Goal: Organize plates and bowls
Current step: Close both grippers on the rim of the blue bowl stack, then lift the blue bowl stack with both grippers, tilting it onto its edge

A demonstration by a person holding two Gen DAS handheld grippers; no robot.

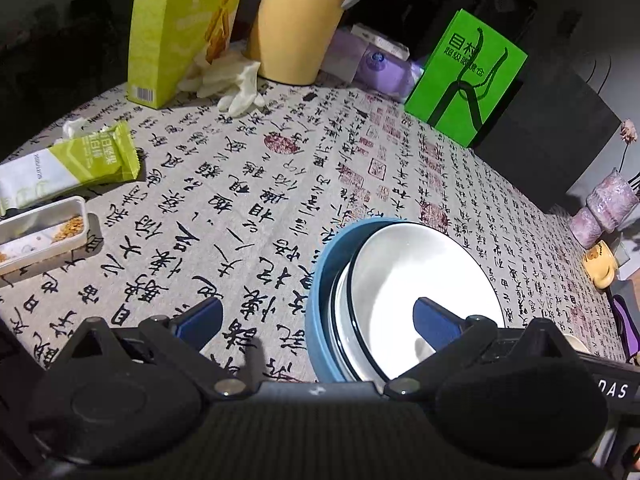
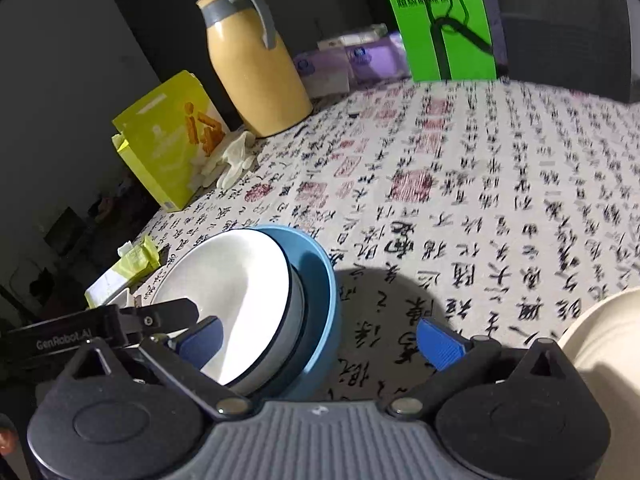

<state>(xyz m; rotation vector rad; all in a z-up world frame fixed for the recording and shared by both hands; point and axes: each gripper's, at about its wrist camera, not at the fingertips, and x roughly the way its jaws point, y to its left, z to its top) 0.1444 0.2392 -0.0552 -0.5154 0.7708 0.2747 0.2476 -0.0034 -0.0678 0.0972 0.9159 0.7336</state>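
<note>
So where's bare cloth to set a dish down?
Free: the wide middle of the tablecloth, between the stacked bowls and the thermos. Crowded: the far edge by the green bag and the snack tray side.

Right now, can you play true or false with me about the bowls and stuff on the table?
1. The white bowl sits inside the blue bowl. True.
2. The left gripper is squeezing the blue bowl. False: its jaws are open, one on each side of the bowls' rim, not closed on it.
3. The yellow jug stands upright. True.
4. The green box lies flat on the tablecloth. False: it stands up.
5. The right gripper holds a cup. False: its jaws are open and hold nothing.
</note>
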